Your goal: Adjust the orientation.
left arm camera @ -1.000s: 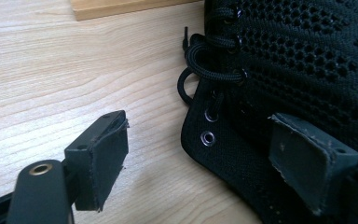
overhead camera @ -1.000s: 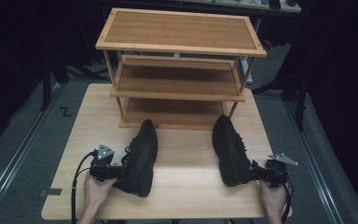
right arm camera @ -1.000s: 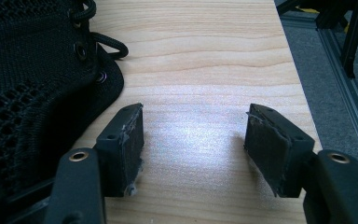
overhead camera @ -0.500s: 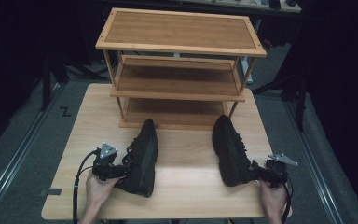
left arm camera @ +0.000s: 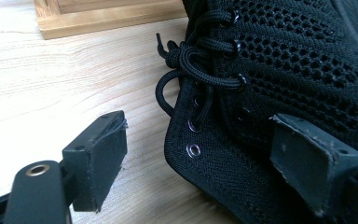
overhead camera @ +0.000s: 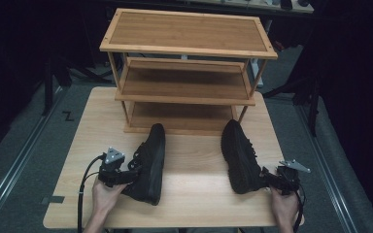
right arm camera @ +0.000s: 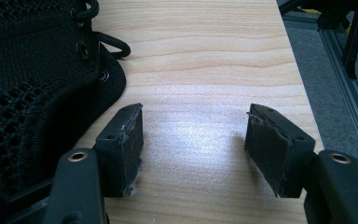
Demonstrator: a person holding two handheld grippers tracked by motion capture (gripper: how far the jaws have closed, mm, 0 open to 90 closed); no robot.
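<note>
Two black mesh lace-up shoes lie on the wooden table, toes toward the rack: the left shoe (overhead camera: pixel 149 160) and the right shoe (overhead camera: pixel 239 156). My left gripper (overhead camera: pixel 130 177) is open at the left shoe's heel end. In the left gripper view the left gripper (left arm camera: pixel 205 161) straddles the eyelet edge of the left shoe (left arm camera: pixel 279 70), one pad over the table and the other over the mesh. My right gripper (overhead camera: pixel 268 177) is open just right of the right shoe's heel. The right gripper (right arm camera: pixel 193 140) has bare table between its pads, with the right shoe (right arm camera: pixel 32 93) beside its left jaw.
A three-tier wooden shoe rack (overhead camera: pixel 187 51) stands at the table's far side, its shelves bare. The table's right edge (right arm camera: pixel 303 79) runs close to the right gripper, with grey floor and a metal rail beyond. Bare tabletop (overhead camera: pixel 194 170) lies between the shoes.
My left gripper has edged slightly right, closer onto the left shoe. The right gripper and both shoes have hardly moved.
</note>
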